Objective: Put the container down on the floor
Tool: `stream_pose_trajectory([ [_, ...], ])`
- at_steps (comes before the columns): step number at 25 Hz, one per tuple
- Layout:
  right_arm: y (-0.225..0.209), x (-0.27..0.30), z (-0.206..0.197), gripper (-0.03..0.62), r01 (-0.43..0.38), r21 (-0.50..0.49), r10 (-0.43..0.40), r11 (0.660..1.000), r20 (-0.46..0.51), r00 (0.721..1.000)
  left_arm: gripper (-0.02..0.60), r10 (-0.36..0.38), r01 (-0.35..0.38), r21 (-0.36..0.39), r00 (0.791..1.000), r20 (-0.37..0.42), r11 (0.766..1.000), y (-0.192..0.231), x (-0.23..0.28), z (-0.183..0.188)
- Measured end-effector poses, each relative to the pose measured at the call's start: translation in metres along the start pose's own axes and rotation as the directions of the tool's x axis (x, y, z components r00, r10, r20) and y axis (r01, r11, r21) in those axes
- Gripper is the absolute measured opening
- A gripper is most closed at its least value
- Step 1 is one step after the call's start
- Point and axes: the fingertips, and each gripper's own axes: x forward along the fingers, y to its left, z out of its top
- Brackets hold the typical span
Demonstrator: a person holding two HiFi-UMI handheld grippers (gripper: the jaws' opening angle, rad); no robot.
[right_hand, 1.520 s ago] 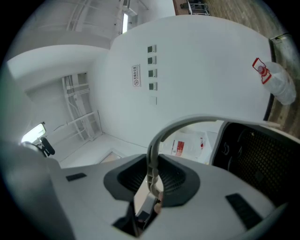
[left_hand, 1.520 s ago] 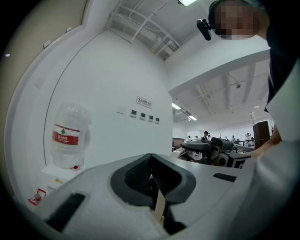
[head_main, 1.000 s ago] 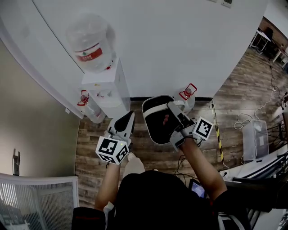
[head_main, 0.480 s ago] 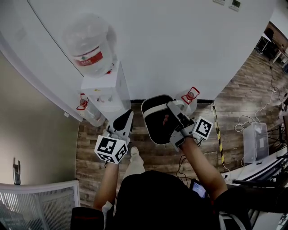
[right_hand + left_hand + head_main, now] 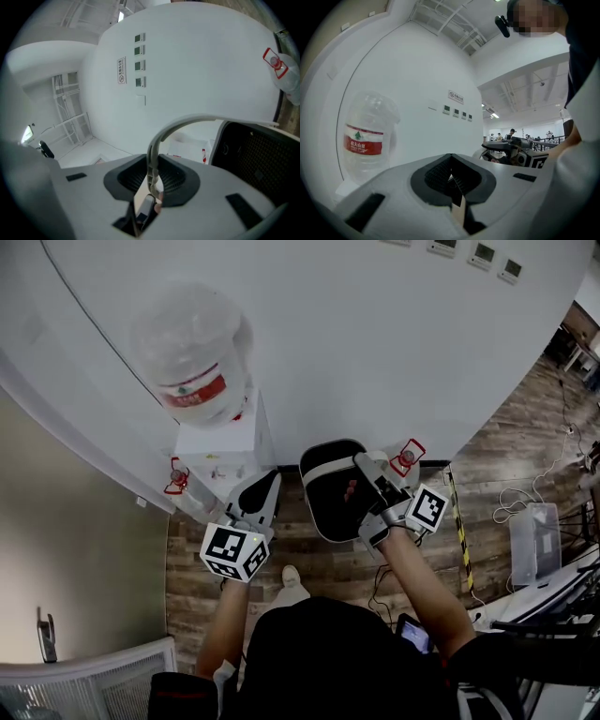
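Container point(image 5: 330, 491): hung mid-air at frame centre, well above wood-plank floor point(image 5: 328, 563), not set down.
Right gripper point(image 5: 367, 474): jaws clamped on its thin, curved pale handle point(image 5: 157, 136).
Change over last second: scene slid, wall switches point(image 5: 483, 253) appeared at 1 o'clock, grip unchanged. Likely still carrying; lowering not begun.
Container: black, rounded, white rim band, mesh wall.
Left gripper point(image 5: 265, 486): at 9 o'clock of container, jaws together, empty.
Water dispenser point(image 5: 230, 442): at 10 o'clock, boxy white, clear bottle point(image 5: 192, 348) on top.

Wood-grain floor point(image 5: 323, 559), clear plastic bottle point(image 5: 192, 348)
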Motion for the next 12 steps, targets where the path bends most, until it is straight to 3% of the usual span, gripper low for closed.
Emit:
stream_pose_trajectory([
  [12,-0.042,0.099,0.010,0.086,0.036,-0.005,-0.036,0.999,0.038,0.999,0.018,-0.056,0.056,-0.037,0.998,-0.021,0.998,0.092,0.046,-0.008],
])
